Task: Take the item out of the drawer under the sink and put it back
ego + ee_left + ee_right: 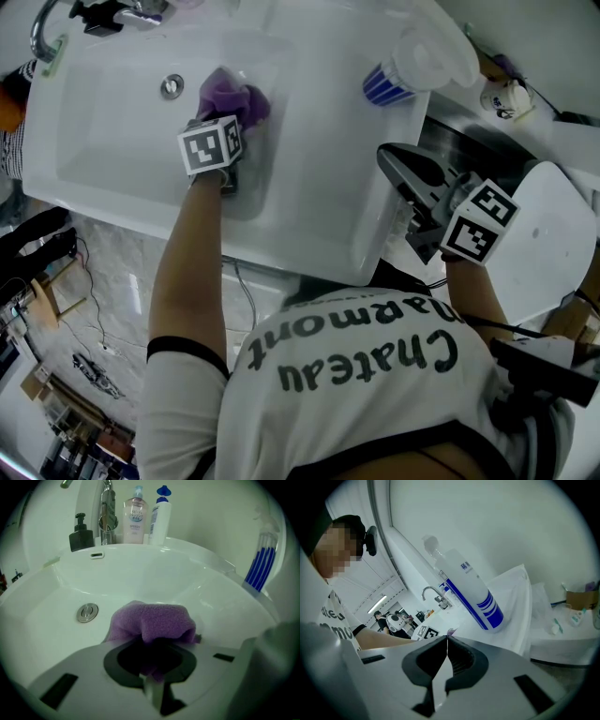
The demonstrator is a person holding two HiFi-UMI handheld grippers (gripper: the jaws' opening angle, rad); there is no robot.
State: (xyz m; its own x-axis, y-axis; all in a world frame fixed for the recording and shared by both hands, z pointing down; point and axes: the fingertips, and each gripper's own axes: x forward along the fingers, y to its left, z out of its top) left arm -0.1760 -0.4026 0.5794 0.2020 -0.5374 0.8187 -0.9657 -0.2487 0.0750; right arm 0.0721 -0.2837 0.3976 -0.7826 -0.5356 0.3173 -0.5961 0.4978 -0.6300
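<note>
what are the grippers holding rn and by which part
The left gripper pinches the purple cloth by a bunched fold on its near side, in the sink. The right gripper is shut on nothing.

The person is wearing a white T-shirt (375,384) with large black lettering across it, and a black band is running along the edge of the short sleeve (183,361). The left gripper (151,660) and the right gripper (446,644) are showing pale grey bodies with dark jaw linings. Each is carrying a white cube (211,143) with black square markers.
</note>
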